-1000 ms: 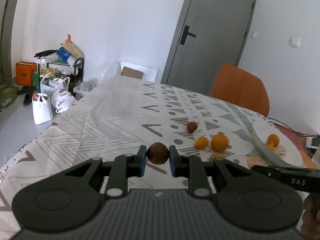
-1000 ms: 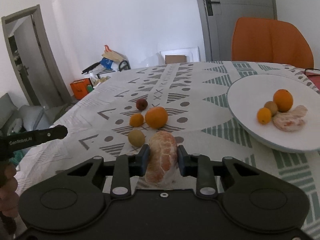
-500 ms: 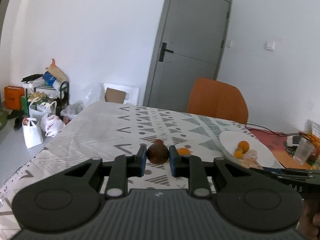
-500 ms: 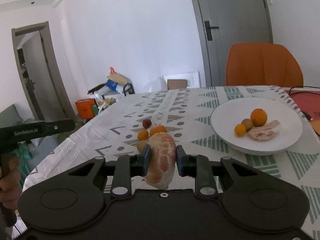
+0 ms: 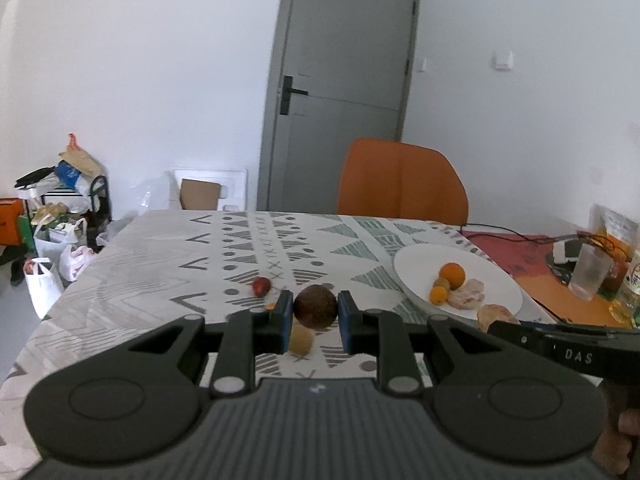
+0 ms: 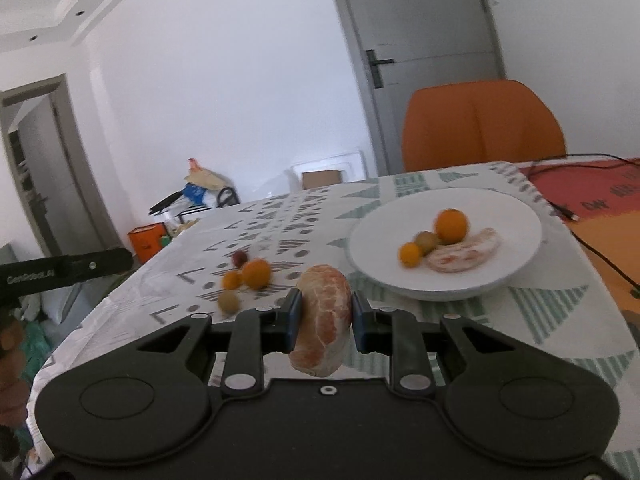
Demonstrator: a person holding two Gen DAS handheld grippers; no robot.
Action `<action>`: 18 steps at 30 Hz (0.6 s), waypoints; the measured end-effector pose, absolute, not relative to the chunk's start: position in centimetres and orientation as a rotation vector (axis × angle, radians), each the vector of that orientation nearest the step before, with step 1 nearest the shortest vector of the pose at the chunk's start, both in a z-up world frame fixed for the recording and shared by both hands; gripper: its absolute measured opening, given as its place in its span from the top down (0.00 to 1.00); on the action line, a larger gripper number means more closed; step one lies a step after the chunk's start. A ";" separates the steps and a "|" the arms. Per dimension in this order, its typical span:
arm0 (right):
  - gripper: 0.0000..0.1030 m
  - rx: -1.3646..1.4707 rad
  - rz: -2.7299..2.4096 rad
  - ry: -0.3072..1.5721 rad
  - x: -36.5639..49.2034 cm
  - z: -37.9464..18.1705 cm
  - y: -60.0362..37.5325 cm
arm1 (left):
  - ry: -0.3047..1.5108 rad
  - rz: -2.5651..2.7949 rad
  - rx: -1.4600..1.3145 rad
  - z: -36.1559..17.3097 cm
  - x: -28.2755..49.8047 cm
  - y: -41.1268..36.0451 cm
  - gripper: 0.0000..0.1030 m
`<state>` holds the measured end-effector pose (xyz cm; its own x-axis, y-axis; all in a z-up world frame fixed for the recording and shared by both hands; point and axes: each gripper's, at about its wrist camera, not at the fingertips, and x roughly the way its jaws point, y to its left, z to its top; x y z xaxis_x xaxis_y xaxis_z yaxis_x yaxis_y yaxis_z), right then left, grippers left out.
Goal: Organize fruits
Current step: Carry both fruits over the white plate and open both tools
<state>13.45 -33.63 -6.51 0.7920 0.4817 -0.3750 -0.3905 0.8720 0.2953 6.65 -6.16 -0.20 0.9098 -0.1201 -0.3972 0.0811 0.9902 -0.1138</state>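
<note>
My left gripper [image 5: 315, 314] is shut on a dark brown round fruit [image 5: 315, 306], held above the patterned table. My right gripper [image 6: 324, 318] is shut on a peeled orange [image 6: 322, 324], held above the table, left of the white plate [image 6: 516, 216]. The plate holds an orange [image 6: 451, 225], a small orange fruit [image 6: 410, 254], a greenish fruit [image 6: 425, 240] and a peeled orange piece [image 6: 464, 254]. On the cloth lie a red fruit [image 5: 261, 286], a yellowish fruit [image 5: 301, 340], an orange [image 6: 257, 273] and a small orange fruit [image 6: 232, 280].
An orange chair [image 5: 402, 180] stands behind the table by a grey door [image 5: 340, 92]. A glass [image 5: 588, 272], packets and cables [image 5: 504, 232] sit on the red mat at the far right. Bags and a rack [image 5: 60, 216] stand on the floor at left.
Both grippers have risen and swung right with their fruits held; the plate now sits nearer the middle of both views.
</note>
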 end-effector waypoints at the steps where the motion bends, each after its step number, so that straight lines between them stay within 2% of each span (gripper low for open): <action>1: 0.76 0.213 0.462 0.458 13.6 -6.6 -34.0 | 0.419 -0.111 -0.089 -0.2 6.9 -6.6 0.78; 18: 0.76 0.290 0.312 0.462 16.8 -7.7 -39.5 | 0.484 -0.229 -0.023 -2.1 12.8 -13.1 0.78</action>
